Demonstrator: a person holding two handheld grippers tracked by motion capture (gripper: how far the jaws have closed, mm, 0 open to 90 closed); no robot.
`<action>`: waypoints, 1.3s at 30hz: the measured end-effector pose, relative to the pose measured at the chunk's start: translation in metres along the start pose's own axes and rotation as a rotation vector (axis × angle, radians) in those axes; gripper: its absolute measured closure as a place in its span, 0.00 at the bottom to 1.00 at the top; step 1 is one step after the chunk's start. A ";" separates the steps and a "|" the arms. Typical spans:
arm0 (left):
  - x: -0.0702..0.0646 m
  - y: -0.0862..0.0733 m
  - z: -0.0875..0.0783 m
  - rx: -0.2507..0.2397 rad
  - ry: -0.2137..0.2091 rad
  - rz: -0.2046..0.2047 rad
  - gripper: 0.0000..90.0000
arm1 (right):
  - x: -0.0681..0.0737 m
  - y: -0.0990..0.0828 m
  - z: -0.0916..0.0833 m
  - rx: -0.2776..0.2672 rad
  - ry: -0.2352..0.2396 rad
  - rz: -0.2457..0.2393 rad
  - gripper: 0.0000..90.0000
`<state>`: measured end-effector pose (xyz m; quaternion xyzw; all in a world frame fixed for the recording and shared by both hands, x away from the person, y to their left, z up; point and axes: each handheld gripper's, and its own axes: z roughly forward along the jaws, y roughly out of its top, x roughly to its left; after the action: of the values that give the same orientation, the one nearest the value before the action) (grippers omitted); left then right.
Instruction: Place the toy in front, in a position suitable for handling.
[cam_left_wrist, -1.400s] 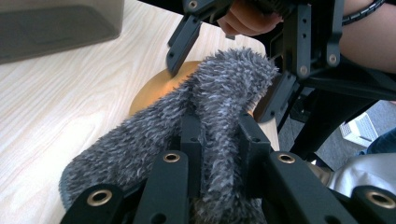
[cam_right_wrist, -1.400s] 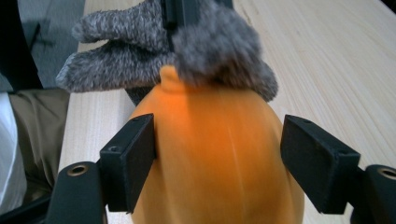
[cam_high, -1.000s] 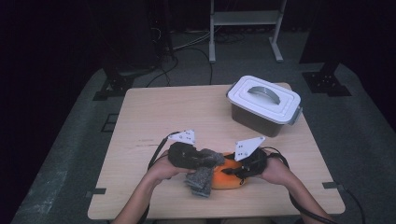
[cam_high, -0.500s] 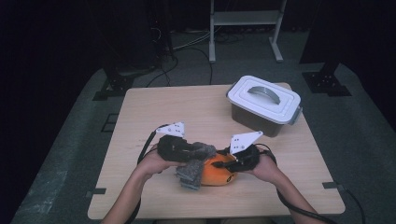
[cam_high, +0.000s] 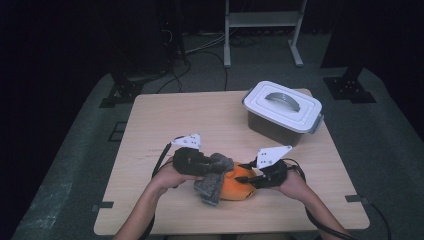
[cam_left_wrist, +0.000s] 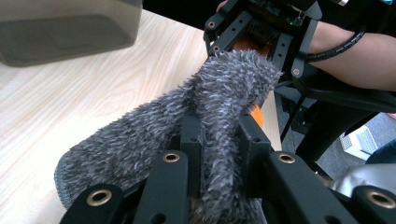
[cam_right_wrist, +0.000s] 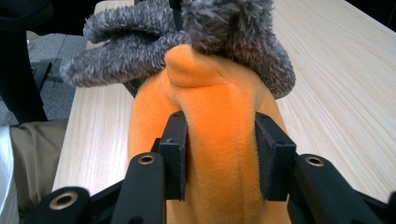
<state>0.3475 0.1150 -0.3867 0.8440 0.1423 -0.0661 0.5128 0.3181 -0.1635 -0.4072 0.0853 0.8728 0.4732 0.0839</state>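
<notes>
Left gripper (cam_high: 212, 165): held near the front edge of the table (cam_high: 165, 120). A fold of grey shaggy fabric (cam_left_wrist: 205, 116) is pinched between its jaws, which are drawn close together on it; the rest of the fabric is draped forward over the orange plush (cam_high: 239, 182).

Right gripper (cam_high: 250, 181): held just beside the left one. A ridge of the orange plush (cam_right_wrist: 219, 126) is clamped between its jaws, both pads being pressed into the soft body. The jaws have just been opening slightly, with the plush remaining between them.

Orange plush: lain on the table between the two grippers, partly covered by the grey shaggy fabric.

Lidded grey bin (cam_high: 282, 112): set at the far right of the table, well apart from both grippers.
</notes>
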 end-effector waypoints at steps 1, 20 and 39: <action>0.000 0.000 0.001 0.003 -0.001 0.002 0.84 | 0.000 -0.002 -0.002 0.000 0.000 0.001 0.66; -0.011 0.016 0.013 0.027 0.004 0.064 0.84 | -0.012 -0.022 -0.019 -0.040 -0.062 0.126 0.66; -0.004 0.006 0.018 0.072 0.050 0.044 0.84 | -0.017 -0.030 -0.034 -0.027 -0.064 0.179 0.49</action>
<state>0.3457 0.0959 -0.3892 0.8663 0.1341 -0.0391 0.4796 0.3248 -0.2109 -0.4134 0.1766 0.8521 0.4876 0.0702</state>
